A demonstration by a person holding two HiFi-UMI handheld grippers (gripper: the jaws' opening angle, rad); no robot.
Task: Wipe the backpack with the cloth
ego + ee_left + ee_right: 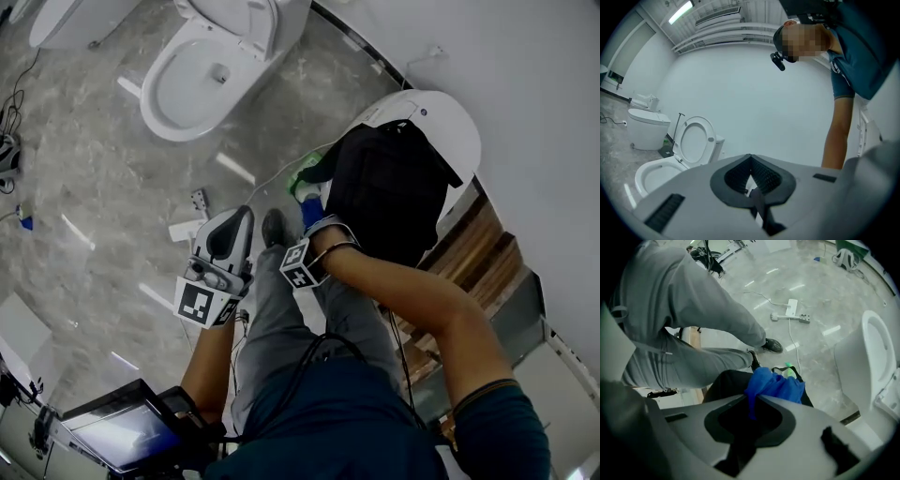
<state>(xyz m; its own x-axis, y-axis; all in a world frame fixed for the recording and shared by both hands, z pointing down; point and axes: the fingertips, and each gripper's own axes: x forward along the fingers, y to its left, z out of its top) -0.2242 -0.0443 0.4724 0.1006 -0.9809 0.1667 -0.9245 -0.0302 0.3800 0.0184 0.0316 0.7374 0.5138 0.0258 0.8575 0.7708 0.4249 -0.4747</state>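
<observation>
A black backpack lies on the closed lid of a white toilet at the right of the head view. My right gripper is at the backpack's left edge, pointing steeply down, shut on a bunched blue cloth. In the right gripper view the blue cloth hangs from the right gripper just over the backpack. My left gripper hangs in the air left of it, away from the backpack. The left gripper is shut with nothing in it.
An open white toilet stands on the marble floor at the top. A power strip with its cable lies on the floor. Something green sits by the backpack's corner. A wooden platform runs along the right wall. The person's shoe is below the cloth.
</observation>
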